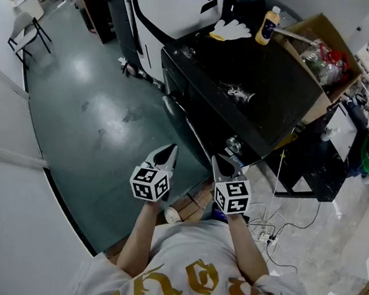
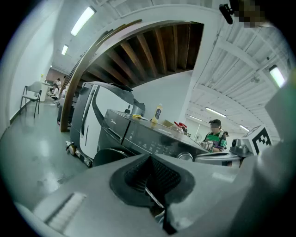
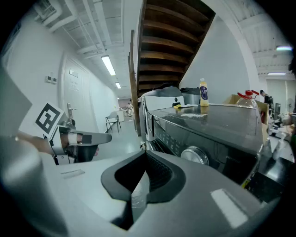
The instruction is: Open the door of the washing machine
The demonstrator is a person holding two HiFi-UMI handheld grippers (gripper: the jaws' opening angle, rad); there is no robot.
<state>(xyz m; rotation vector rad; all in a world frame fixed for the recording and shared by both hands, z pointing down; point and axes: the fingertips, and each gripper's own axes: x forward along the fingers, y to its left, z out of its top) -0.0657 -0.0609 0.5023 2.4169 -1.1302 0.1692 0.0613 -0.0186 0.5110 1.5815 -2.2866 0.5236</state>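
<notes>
Fingers [image 2: 159, 176] on left gripper [image 1: 169, 150] and right gripper [image 1: 217, 160] are sitting closed, empty, lower centre; unopened, they risk glancing off the washing machine [image 1: 244, 91] door [image 2: 105, 156].

Shiny green floor [image 1: 89, 113], black washing machine [image 1: 271, 81] standing on it, yellow bottle [image 1: 268, 25] and white glove [image 1: 232, 30] on its top

Overhead head view; both gripper views face the washing machine [image 1: 266, 67] [image 2: 143, 139] [image 3: 208, 125].

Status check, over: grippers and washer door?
Shut, empty: left hand-held gripper, right hand-held gripper. The washing machine door closed, untouched. Nothing seen blocking it.
</notes>
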